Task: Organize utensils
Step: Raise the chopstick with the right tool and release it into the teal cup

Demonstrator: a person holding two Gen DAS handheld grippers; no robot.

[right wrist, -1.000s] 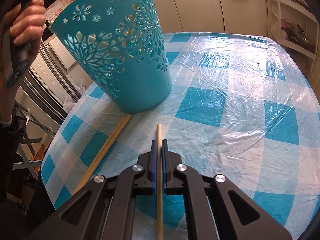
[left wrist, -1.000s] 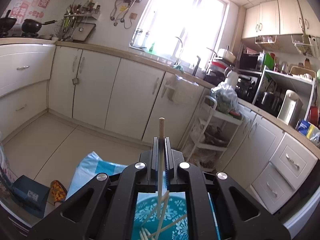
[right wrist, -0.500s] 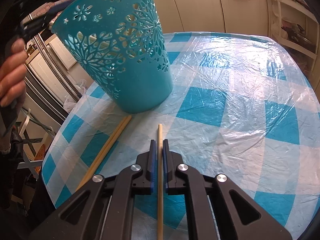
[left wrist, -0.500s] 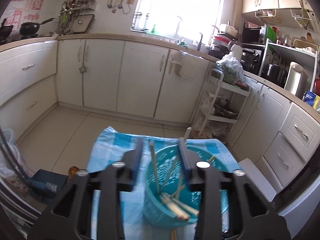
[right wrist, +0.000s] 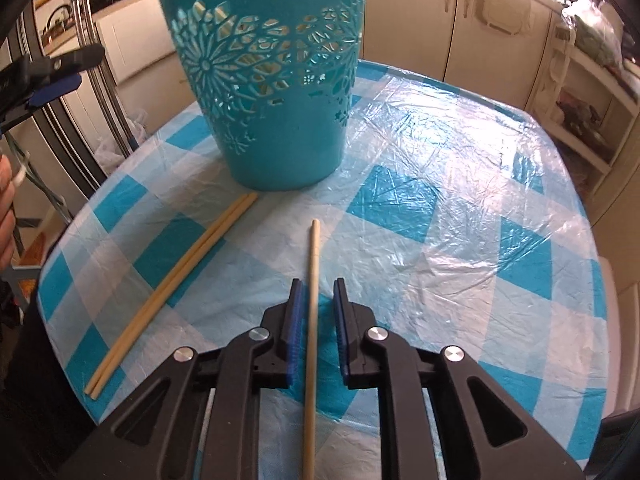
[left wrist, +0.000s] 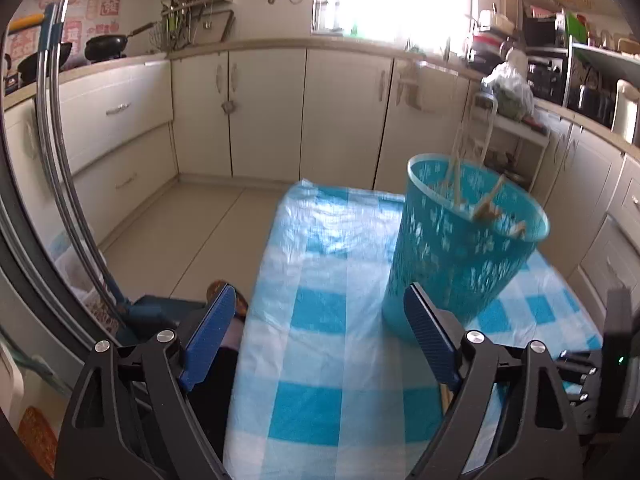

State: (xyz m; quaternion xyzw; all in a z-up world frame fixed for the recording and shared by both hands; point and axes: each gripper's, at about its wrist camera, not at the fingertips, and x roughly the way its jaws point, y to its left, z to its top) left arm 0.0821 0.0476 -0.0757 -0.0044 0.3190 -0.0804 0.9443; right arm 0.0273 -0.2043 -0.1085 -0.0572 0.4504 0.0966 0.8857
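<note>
A teal cut-out basket [left wrist: 460, 248] stands on the checked tablecloth with several chopsticks [left wrist: 484, 208] leaning inside it. My left gripper [left wrist: 320, 296] hovers over the table's near left side, just left of the basket. Its jaws are opening wide with nothing between them. In the right wrist view the basket [right wrist: 272, 100] is straight ahead. My right gripper [right wrist: 318, 286] is low over the cloth and its jaws are opening. A single chopstick [right wrist: 315, 248] lies between the pads with a gap on each side. A pair of chopsticks [right wrist: 180, 284] lies to its left.
The table [right wrist: 460, 168] is rounded, with its edge close on the left and near sides. Metal tubes [left wrist: 60, 160] rise at the far left. A white shelf cart [left wrist: 516, 132] and cream cabinets [left wrist: 264, 112] stand beyond the table. A person's hand [right wrist: 6, 216] shows at the left edge.
The left gripper let its chopstick drop into the basket, opened wide and sank back to the basket's left. The right jaws parted from the single chopstick, which stays between them.
</note>
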